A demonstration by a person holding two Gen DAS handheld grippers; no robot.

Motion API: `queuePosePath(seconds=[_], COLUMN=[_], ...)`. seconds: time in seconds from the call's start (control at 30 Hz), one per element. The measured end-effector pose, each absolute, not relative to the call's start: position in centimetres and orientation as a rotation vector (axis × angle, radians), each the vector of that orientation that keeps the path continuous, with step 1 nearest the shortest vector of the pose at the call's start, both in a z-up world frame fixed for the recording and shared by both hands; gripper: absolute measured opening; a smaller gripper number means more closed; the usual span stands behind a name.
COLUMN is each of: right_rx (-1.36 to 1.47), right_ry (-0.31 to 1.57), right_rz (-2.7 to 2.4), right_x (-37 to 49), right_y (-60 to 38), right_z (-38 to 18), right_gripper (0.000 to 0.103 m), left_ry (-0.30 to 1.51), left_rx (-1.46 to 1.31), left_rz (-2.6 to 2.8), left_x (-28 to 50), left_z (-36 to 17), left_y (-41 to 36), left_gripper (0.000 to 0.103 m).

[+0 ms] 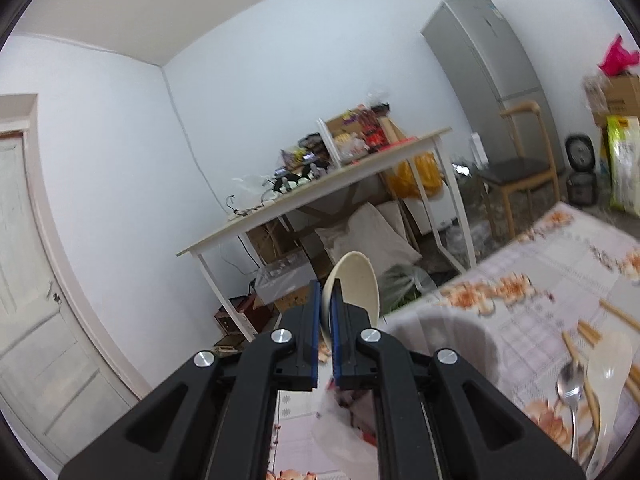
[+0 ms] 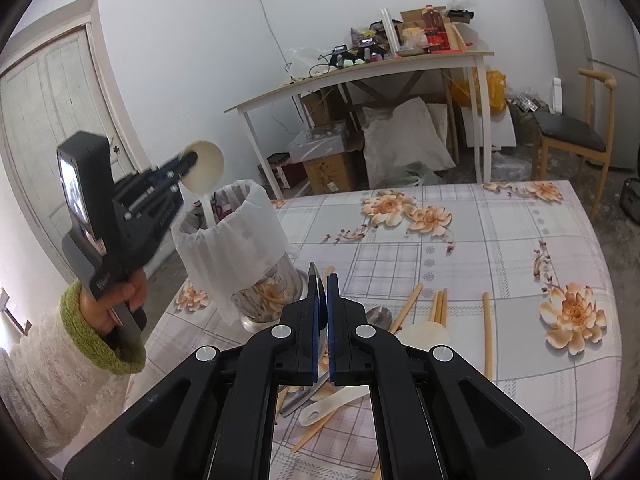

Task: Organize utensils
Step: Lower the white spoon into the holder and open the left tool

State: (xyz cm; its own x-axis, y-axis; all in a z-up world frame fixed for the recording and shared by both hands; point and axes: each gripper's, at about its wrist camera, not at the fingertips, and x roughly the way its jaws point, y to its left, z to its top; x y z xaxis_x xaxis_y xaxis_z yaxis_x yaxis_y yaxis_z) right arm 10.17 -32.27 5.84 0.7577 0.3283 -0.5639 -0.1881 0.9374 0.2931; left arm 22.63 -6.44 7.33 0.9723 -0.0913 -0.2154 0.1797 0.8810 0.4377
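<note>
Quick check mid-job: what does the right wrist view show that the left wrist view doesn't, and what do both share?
Only the right wrist view: the hand carrying the left gripper, the cream spoon's handle dipping into the lined holder, and the right gripper shut on a metal utensil.

Only the left wrist view: a close look at the spoon bowl pinched between the pads.

Both: chopsticks on the floral tablecloth.

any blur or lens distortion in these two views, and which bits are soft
Left wrist view: heavy fisheye bend, the table and white-lined holder smeared by motion, the cream ladle in the left gripper fairly sharp. Right wrist view: same bending, mostly crisp, only the left gripper slightly soft.
</note>
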Motion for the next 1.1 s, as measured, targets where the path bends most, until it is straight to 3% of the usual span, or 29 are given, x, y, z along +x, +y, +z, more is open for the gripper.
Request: queuePosePath(seconds=[0.4, 0.57, 0.67, 1.1], right_rx=[0.234, 0.243, 0.244, 0.252], right_ry=[0.650, 0.655, 0.656, 0.625], right_rz=[0.296, 0.299, 0.299, 0.281], right_x=[9.8, 9.9, 10.0, 9.8], right_y=[-31.8, -31.9, -31.9, -32.0], right_z=[6.0, 5.9, 5.9, 6.4], right_gripper=[0.002, 0.002, 0.002, 0.002], left_ry=[0.430, 0.512, 0.533, 0.508], left_rx=[0.435, 0.287, 0.203, 0.003], left_rz=[-0.182, -0.224, -0.243, -0.242], left_x=[23.8, 24.6, 24.6, 21.7], left_z=[6.0, 7.0, 7.6, 9.7], left_y=[-5.9, -4.0, -2.9, 1.4], left_gripper=[0.006, 0.037, 0.048, 0.076])
